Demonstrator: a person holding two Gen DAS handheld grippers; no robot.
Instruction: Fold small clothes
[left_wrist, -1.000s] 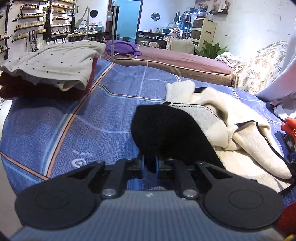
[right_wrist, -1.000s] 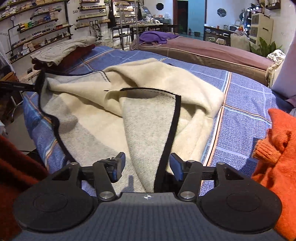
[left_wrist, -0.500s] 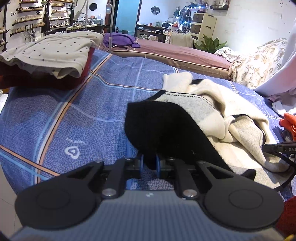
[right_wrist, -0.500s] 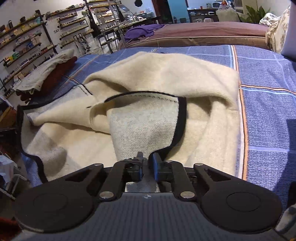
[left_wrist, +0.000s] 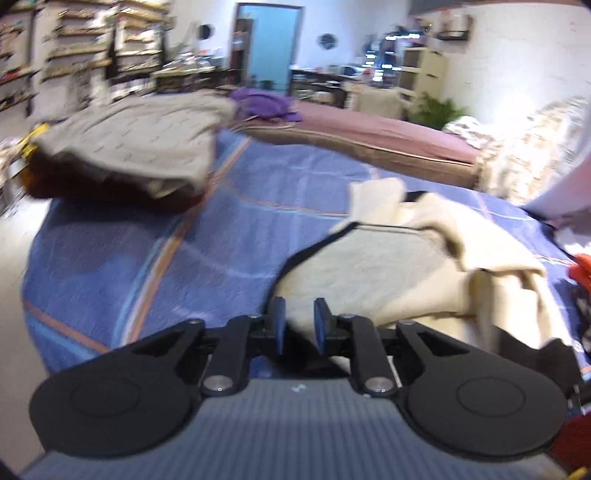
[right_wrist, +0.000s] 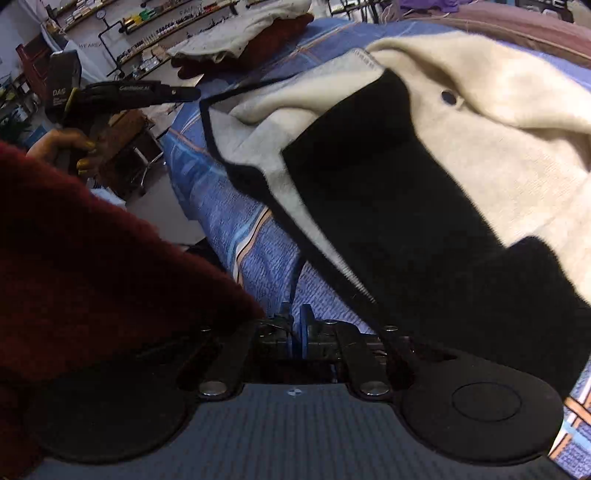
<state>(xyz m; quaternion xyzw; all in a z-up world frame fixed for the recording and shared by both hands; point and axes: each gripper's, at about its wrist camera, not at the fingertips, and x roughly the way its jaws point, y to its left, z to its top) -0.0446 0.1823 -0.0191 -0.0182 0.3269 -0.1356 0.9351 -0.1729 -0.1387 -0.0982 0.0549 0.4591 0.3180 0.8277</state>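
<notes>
A cream cardigan (left_wrist: 406, 273) with black trim lies crumpled on the blue bedspread (left_wrist: 147, 258). In the right wrist view its broad black panel (right_wrist: 388, 206) lies across the cream cloth (right_wrist: 498, 155). My left gripper (left_wrist: 299, 325) is opening at the cardigan's near edge, and no cloth is pinched between its pads. It also shows at upper left in the right wrist view, the left gripper (right_wrist: 195, 94) held in a hand (right_wrist: 62, 144). My right gripper (right_wrist: 295, 325) is nearly shut, its jaws easing apart, with a thin black trim strip (right_wrist: 295, 280) running down between them.
A folded stack, a grey dotted top over dark red cloth (left_wrist: 129, 147), sits at the bedspread's far left. An orange garment (left_wrist: 581, 266) lies at the right edge. A dark red sleeve (right_wrist: 92, 258) fills the right wrist view's left side. Purple cloth (left_wrist: 266, 107) lies on a brown bed behind.
The left gripper let go of the black panel and its jaws parted. The right gripper closed on the black-trimmed edge and swung left and downward; the black panel now lies over the cream cloth.
</notes>
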